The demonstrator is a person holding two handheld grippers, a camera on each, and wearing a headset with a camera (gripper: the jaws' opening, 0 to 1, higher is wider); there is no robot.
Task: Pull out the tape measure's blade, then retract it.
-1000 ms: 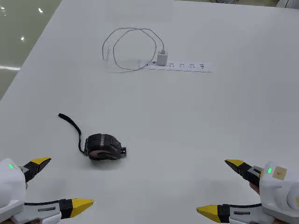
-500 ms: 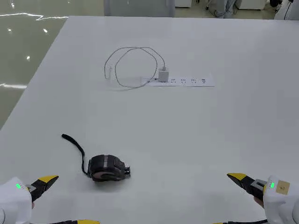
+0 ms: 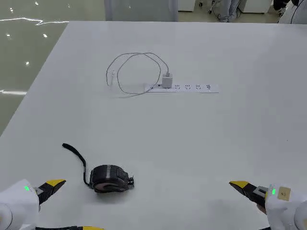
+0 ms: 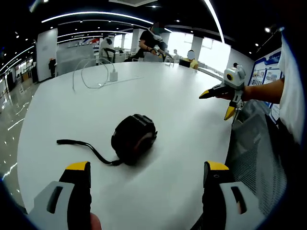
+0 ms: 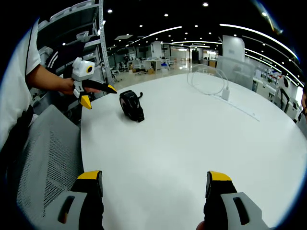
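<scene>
The tape measure point(image 3: 110, 178) lies on the white table point(image 3: 201, 139); left gripper point(image 4: 147, 167) and right gripper point(image 5: 157, 175) hover, jaws spread wide.

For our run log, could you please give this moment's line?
left tool: open | right tool: open | tape measure: on table, untouched

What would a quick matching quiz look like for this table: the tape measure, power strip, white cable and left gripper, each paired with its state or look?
Things:
1. tape measure
2. power strip
3. white cable
4. left gripper

Descriptions:
A. lying in loops beside the strip
B. jaws open, holding nothing
C. black, blade not pulled out, strap trailing
D. flat and white, with a charger plugged in

Pairs: 1-C, 2-D, 3-A, 4-B
</scene>
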